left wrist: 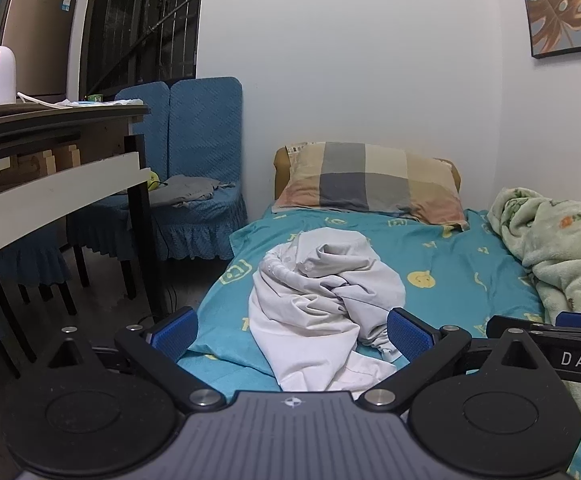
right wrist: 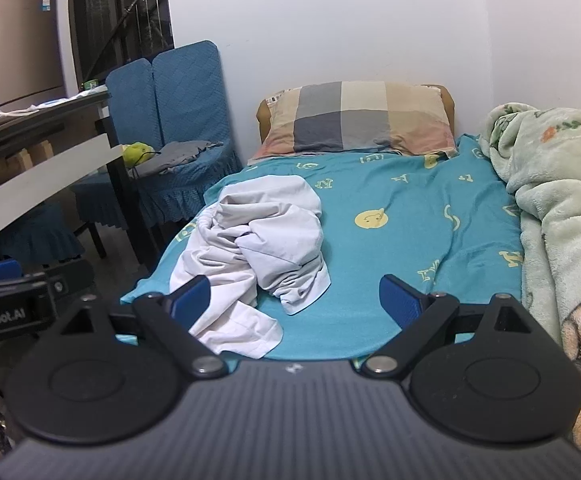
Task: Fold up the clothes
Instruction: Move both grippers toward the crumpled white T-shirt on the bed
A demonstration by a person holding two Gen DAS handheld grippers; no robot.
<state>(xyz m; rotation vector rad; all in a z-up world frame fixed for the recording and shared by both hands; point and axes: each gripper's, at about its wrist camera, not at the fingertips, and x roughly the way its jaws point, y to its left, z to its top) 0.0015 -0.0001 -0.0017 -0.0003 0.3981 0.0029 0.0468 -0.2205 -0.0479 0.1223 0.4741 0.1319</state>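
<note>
Left wrist view: the garment [left wrist: 318,300] lies crumpled on the bed [left wrist: 470,280], near its left edge. My left gripper [left wrist: 292,334] and right gripper [right wrist: 294,298] hover with fingers apart, empty. I risk pinching several layers, or dragging it off.

A crumpled white garment [left wrist: 314,296] lay on the teal bedsheet [left wrist: 450,272], below a checked pillow [left wrist: 370,184]. The left gripper [left wrist: 292,330] hung before it, jaws spread wide. A pale green blanket [left wrist: 562,248] was bunched at the right.
</note>
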